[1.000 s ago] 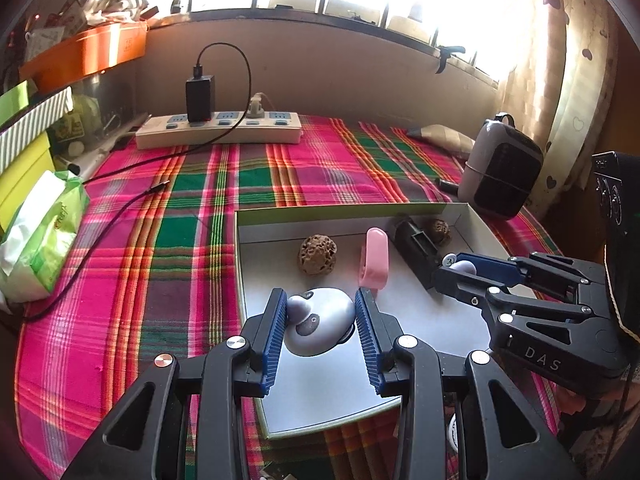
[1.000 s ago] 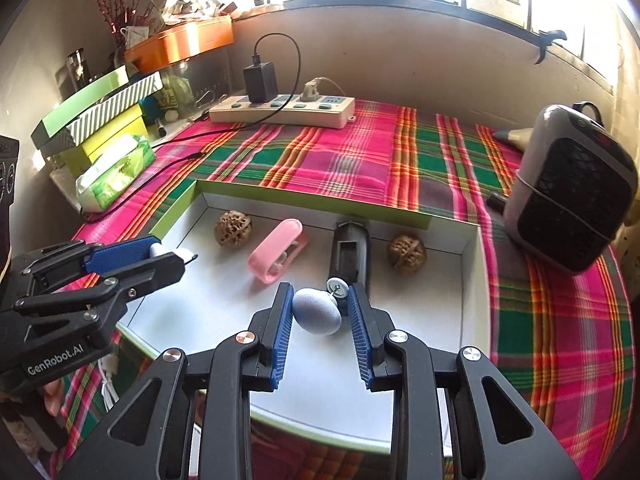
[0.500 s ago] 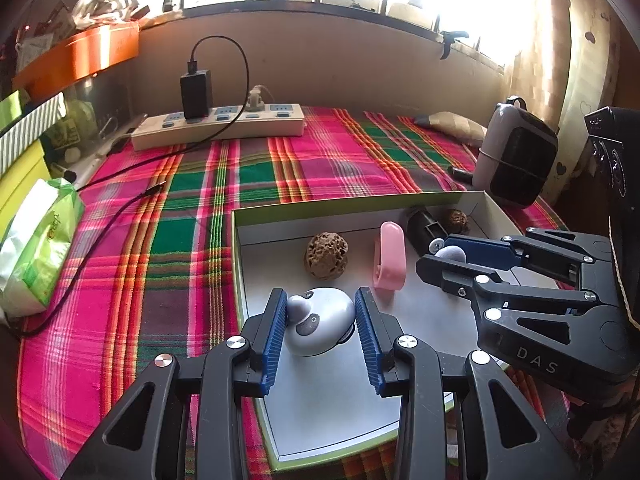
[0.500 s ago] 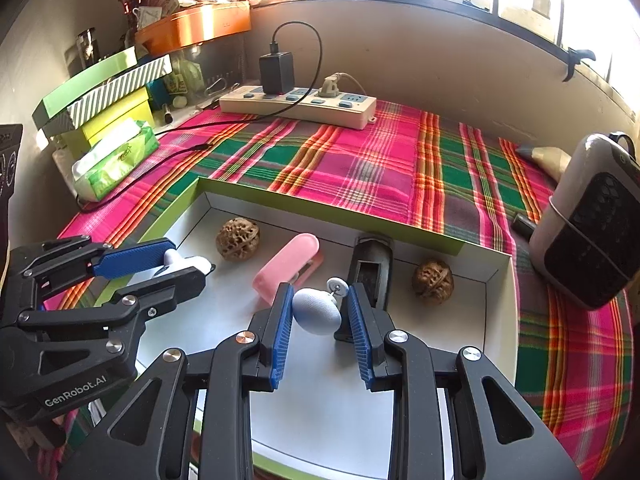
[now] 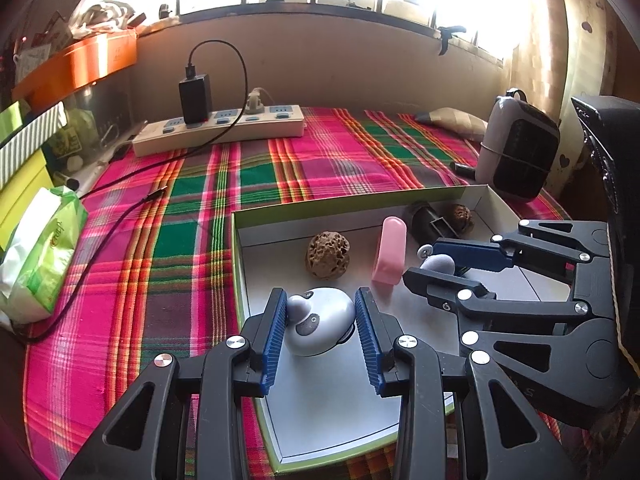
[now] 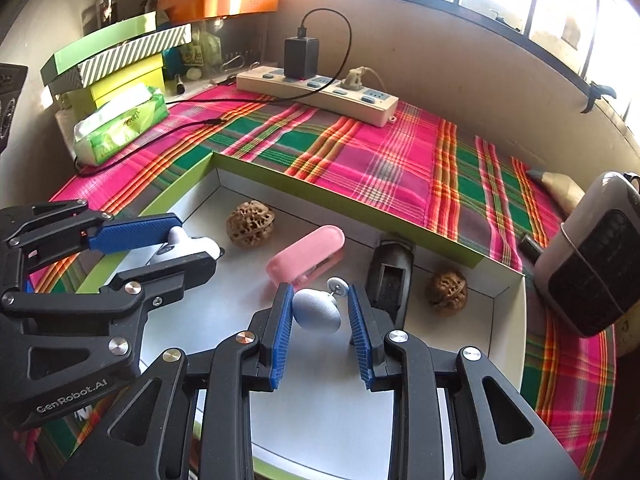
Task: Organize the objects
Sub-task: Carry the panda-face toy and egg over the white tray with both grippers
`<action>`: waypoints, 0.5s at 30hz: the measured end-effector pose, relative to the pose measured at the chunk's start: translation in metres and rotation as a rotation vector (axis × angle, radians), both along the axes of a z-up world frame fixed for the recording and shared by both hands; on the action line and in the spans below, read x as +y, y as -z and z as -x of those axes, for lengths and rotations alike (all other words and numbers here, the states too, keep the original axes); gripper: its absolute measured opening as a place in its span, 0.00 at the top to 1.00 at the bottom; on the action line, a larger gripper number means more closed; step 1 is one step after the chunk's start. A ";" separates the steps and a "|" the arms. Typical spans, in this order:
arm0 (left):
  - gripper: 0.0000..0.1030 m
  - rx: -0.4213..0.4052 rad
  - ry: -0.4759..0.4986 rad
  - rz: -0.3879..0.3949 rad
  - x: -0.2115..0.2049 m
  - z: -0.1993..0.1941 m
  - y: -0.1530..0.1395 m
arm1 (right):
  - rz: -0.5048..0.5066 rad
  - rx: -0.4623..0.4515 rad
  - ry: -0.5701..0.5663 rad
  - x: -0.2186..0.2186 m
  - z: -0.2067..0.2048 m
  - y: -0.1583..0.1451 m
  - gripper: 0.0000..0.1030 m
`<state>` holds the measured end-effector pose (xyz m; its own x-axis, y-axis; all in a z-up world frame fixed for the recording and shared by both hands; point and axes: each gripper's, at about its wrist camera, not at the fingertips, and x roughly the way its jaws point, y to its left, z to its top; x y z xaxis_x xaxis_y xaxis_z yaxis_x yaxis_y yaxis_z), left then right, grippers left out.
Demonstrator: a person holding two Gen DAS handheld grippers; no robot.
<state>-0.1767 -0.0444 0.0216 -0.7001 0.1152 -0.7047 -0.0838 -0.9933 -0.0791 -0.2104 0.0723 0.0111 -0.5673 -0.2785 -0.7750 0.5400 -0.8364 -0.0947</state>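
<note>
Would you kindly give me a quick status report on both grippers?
Left gripper shut on panda figure. Right gripper shut on pale blue egg. Both over green-rimmed tray. Nothing blocking.

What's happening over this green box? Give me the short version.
A person holds a gripper in each hand above the shallow green-edged box. The left gripper is shut on a white panda-like toy; the right gripper is shut on a small pale blue egg-shaped thing. Two walnuts, a pink case and a dark object lie in the box.
</note>
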 end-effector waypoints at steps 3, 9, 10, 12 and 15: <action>0.68 0.000 0.000 -0.001 0.001 0.000 0.000 | 0.003 -0.017 -0.005 -0.001 0.003 0.003 0.71; 0.68 0.003 -0.002 0.024 0.003 0.001 0.000 | -0.009 -0.012 -0.002 -0.002 0.005 0.007 0.71; 0.68 0.003 -0.002 0.025 0.003 0.000 0.000 | -0.009 -0.009 -0.004 -0.002 0.005 0.007 0.71; 0.68 0.004 -0.003 0.027 0.004 0.000 0.000 | -0.007 -0.006 -0.006 -0.002 0.005 0.007 0.71; 0.68 0.004 -0.005 0.029 0.004 0.000 0.001 | -0.007 -0.004 -0.003 -0.002 0.005 0.007 0.71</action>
